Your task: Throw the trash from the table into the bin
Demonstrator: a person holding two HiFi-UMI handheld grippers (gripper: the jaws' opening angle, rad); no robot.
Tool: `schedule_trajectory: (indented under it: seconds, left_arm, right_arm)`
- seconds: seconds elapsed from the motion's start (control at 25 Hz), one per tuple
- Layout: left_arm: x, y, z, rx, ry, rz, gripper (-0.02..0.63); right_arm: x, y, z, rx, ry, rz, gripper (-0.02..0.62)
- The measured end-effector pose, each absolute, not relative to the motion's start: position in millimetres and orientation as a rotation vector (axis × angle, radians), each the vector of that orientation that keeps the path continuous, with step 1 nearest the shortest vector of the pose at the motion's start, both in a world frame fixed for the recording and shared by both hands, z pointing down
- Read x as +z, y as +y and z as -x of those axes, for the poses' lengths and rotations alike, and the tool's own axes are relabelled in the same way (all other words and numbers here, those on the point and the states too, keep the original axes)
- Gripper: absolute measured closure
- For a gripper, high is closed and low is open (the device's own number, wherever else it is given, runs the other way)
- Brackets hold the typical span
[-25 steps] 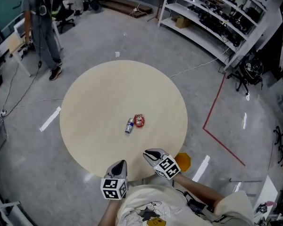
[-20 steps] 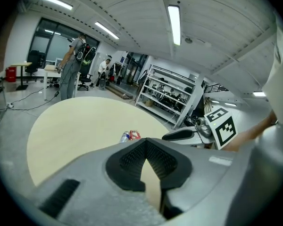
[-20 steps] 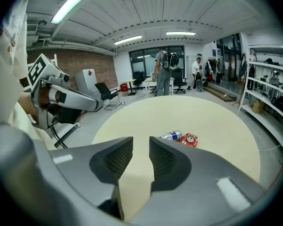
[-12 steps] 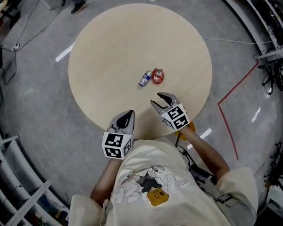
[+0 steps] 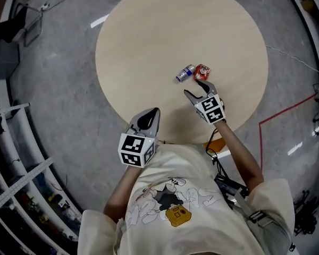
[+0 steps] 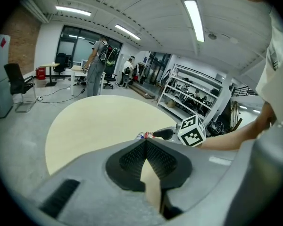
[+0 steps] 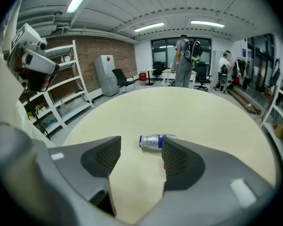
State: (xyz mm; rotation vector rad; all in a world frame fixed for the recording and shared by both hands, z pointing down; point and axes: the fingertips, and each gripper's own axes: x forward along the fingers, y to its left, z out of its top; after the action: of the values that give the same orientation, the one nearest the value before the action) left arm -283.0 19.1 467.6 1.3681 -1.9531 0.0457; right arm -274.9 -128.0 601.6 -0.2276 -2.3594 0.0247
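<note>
Blue-silver can (image 5: 185, 73), red wrapper (image 5: 202, 70): print too small to read

Can (image 5: 185, 73) and wrapper (image 5: 202, 71) side by side on table (image 5: 149, 36), right tongs (image 5: 192, 87) just before them.

The jaws of the right hand-held gripper (image 5: 195, 88) have just been opening over bare bench (image 5: 149, 41), just beside a can (image 5: 185, 73) and a red wrapper (image 5: 202, 71).
</note>
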Motion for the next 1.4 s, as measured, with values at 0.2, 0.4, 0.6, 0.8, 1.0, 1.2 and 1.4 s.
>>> schedule_trajectory:
  seconds: [0.2, 0.4, 0.6, 0.8, 1.0, 1.2, 1.4]
  left_arm:
    - [461, 22, 289, 0.0, -2.001, -1.285, 0.6]
    - [470, 28, 283, -0.021, -2.002, -1.204, 0.6]
    - [474, 31, 277, -0.039, -2.001, -1.178, 0.6]
    - [475, 29, 273, -0.048, -1.995, -1.181, 0.6]
    - [475, 33, 272, -0.057, -2.012, -1.158, 0.6]
    - [470, 38, 272, -0.059, -2.032, -1.141, 0.6]
    - [472, 41, 274, -0.056, -2.04, -1.139, 0.6]
  right_arm:
    - [616, -138, 296, -0.276, -2.273, 0.416, 0.29]
    - [632, -142, 313, -0.692, -2.095, 0.675, 0.287]
    - [643, -143, 324, -0.91, -1.985, 0.816, 0.304]
    - [661, -155, 336, -1.285, -1.731, 0.906, 0.331]
    - [679, -153, 345, -1.354, -1.587, 0.996, 0.353]
    - [687, -149, 341, -1.331, -1.538, 1.032, 0.394]
    - [688, -144, 346, -1.301, -1.576, 1.003, 0.396]
